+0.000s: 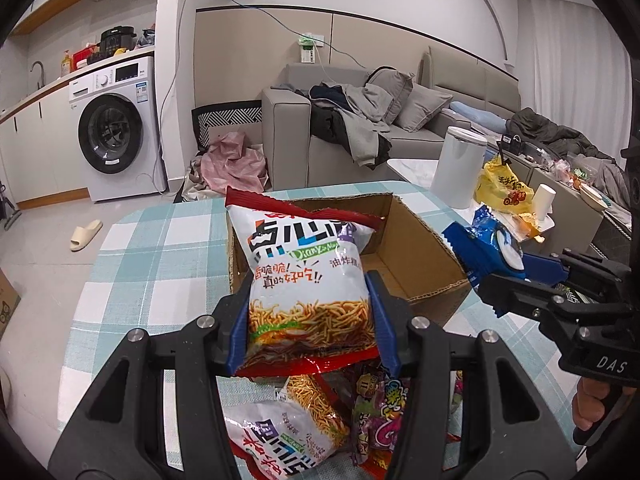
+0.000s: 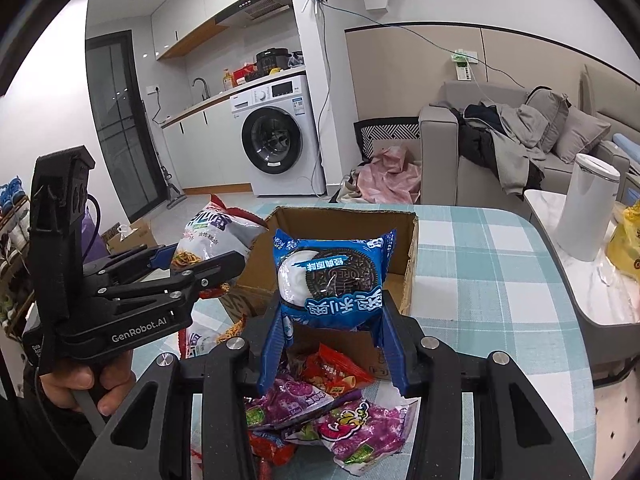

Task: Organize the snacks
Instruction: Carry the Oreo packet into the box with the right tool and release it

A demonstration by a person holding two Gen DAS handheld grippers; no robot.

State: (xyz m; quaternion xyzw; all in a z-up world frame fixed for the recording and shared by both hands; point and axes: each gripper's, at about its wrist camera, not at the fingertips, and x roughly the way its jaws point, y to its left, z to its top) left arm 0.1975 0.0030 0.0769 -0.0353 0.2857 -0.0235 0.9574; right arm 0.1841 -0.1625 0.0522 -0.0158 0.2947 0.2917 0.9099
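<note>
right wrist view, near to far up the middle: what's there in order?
Purple snack packets on the table, right gripper shut on the blue Oreo pack, cardboard box behind it, pink cloth on the floor, beige wall panel.

My left tongs clamp a white noodle bag by its lower half, its red top edge standing up just ahead of me over the near wall of the open box. Off to my right, my other tongs grip a blue cookie pack beside the box's right wall. Below my fingers lie more snacks on the checked cloth: another noodle bag and a purple pack.
</note>
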